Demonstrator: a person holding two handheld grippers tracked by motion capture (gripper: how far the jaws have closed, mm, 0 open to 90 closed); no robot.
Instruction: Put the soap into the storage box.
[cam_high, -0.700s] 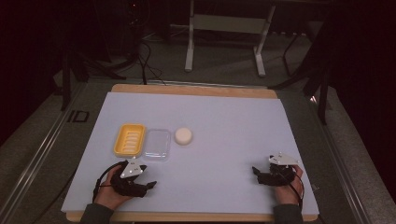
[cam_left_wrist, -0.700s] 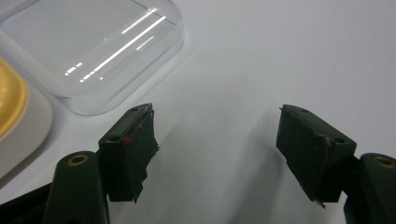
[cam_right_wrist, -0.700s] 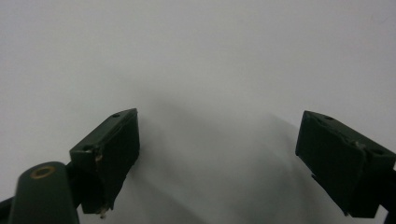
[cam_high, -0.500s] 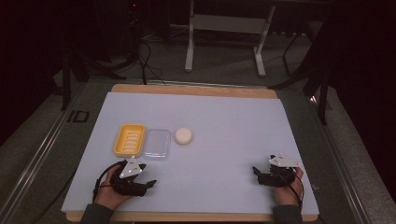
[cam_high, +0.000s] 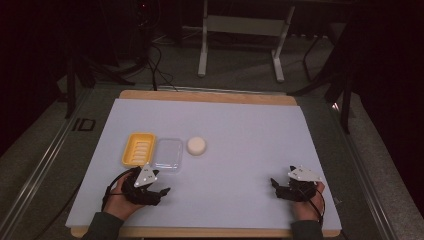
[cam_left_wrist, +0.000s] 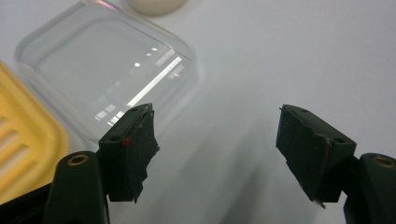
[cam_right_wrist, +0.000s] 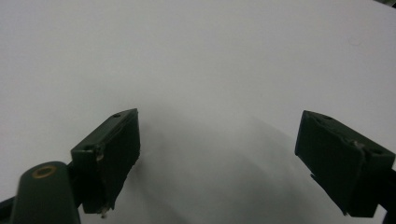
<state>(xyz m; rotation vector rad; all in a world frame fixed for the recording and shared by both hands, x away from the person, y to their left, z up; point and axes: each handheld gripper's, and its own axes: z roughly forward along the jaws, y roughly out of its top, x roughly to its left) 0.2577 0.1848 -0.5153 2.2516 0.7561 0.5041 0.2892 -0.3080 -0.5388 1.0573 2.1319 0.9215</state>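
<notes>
Left gripper (cam_left_wrist: 217, 140): jaws spread wide, nothing between them. In the left gripper view the pads hover over bare white table surface (cam_left_wrist: 280, 56). The clear plastic lid (cam_left_wrist: 105, 70) lies flat just ahead of the left-hand jaw and to its outer side; that jaw's tip overlaps the lid's near edge in this view, and contact cannot be confirmed. The yellow tray (cam_left_wrist: 23, 140) lies farther out on the same side, beyond the left-hand jaw, alongside the lid. The pale round soap-like bar (cam_left_wrist: 156, 3) sits past the far end of the lid, ahead of the jaw gap and cut off by the upper frame edge.

In the high view the left gripper (cam_high: 150, 190) is held in the person's left hand (cam_high: 122, 197) at the near edge of the table, just short of the clear plastic lid (cam_high: 167, 154). The yellow tray (cam_high: 138, 149) and the lid lie side by side, edges close or touching. The round bar (cam_high: 196, 145) lies just beside the lid on the side away from the tray.

Right gripper (cam_right_wrist: 217, 163): jaws spread wide, nothing between them. Ahead of and between the pads is bare white surface. In the high view the right gripper (cam_high: 282, 186) is held in the right hand (cam_high: 306, 200), well apart from the tray, lid and bar.
</notes>
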